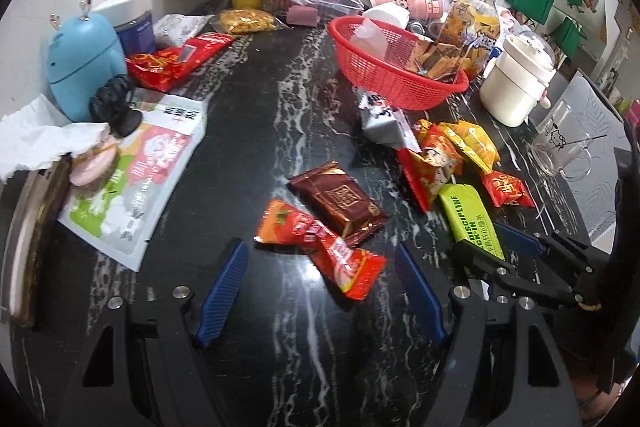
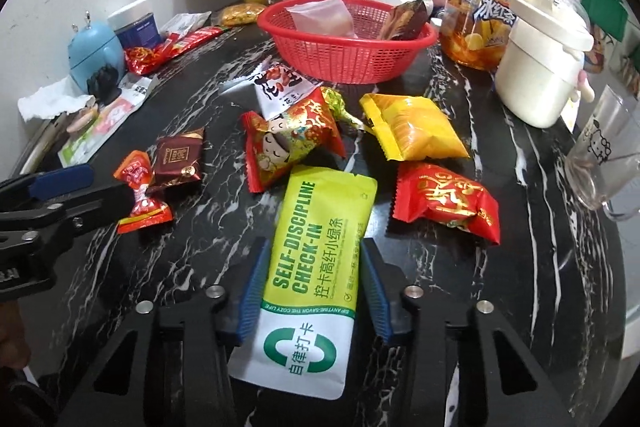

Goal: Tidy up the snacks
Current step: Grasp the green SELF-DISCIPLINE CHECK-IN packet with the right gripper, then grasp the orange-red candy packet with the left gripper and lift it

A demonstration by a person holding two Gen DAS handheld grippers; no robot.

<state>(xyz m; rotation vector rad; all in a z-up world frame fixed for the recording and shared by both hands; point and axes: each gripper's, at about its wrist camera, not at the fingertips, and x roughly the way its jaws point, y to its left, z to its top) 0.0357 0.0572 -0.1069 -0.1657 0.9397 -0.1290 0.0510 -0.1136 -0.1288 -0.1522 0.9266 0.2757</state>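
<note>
Right gripper (image 2: 312, 291) straddles green sachet (image 2: 320, 227); white end unseen leftward.

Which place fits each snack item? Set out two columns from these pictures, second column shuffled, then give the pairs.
Things:
1. green sachet
2. orange-red packet
3. red basket
4. tea bottle

Places:
A. at the counter's back, behind the loose snacks
B. between the right claw's fingers
C. lying before the open left claw
D. right of the basket, beside the cream pot

Pairs: 1-B, 2-C, 3-A, 4-D
</note>
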